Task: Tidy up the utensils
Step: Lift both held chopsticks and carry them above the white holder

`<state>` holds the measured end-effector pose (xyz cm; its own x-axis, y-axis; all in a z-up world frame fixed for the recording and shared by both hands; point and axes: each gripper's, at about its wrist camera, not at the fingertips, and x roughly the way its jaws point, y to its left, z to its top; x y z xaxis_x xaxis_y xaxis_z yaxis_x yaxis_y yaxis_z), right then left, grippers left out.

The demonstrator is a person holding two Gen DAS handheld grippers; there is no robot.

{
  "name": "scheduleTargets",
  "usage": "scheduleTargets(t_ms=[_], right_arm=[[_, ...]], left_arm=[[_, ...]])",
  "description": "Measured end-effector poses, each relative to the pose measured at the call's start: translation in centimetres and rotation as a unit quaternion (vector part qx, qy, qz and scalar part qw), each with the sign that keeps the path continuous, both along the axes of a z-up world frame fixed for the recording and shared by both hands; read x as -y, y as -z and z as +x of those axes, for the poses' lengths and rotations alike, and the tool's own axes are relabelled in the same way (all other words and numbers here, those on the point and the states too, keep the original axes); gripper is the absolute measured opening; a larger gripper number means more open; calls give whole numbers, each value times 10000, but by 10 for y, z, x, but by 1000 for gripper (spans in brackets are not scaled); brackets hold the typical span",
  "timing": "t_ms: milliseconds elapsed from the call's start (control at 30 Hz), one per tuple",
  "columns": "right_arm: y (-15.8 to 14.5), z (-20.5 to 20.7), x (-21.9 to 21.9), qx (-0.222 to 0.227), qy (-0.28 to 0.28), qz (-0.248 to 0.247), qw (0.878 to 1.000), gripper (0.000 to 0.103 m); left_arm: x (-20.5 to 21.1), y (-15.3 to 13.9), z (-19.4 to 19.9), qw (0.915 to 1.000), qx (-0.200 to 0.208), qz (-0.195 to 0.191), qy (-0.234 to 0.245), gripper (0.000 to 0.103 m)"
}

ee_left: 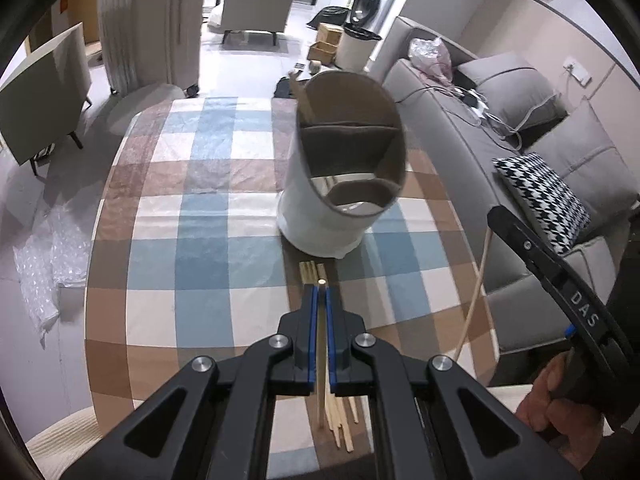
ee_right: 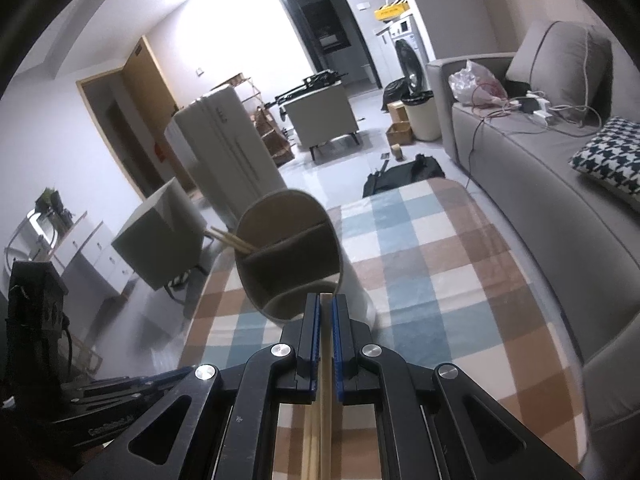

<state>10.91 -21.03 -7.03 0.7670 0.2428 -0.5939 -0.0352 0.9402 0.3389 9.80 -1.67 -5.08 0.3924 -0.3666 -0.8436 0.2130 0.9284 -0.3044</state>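
My left gripper (ee_left: 322,285) is shut on one wooden chopstick (ee_left: 322,340), held above several loose chopsticks (ee_left: 340,420) that lie on the checked tablecloth (ee_left: 200,240). Just beyond stands a white cylindrical utensil holder (ee_left: 340,184) with dark divided compartments. At the right edge of the left wrist view, my right gripper (ee_left: 500,218) carries a chopstick (ee_left: 474,296) that hangs down slantwise. In the right wrist view, the right gripper (ee_right: 326,300) is shut on that chopstick (ee_right: 325,360), close in front of the holder (ee_right: 288,252). A pair of chopsticks (ee_right: 234,240) leans in its back compartment.
A grey sofa (ee_left: 520,132) with a houndstooth cushion (ee_left: 548,200) runs along the table's right side. An armchair (ee_left: 44,92) and bubble wrap (ee_left: 44,256) are on the floor to the left. A hand (ee_left: 548,400) grips the right tool's handle.
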Motion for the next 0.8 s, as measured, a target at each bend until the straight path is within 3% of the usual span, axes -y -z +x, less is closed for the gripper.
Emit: scheduleTargets(t_ms=[200,567,800], right_arm=[[-42,-1,11,471,6,43,9989,5],[-109,8,14,1183,-112,-99,9929,5],[-144,37,-1,1756,-472,-218,9831,5]], left_arm=[[8,-45,-5,9985,329,-274,352,0],[11,-122,6,9923,1007,-556,464,0],[5,-152,31,9880,1336,-663,405,0]])
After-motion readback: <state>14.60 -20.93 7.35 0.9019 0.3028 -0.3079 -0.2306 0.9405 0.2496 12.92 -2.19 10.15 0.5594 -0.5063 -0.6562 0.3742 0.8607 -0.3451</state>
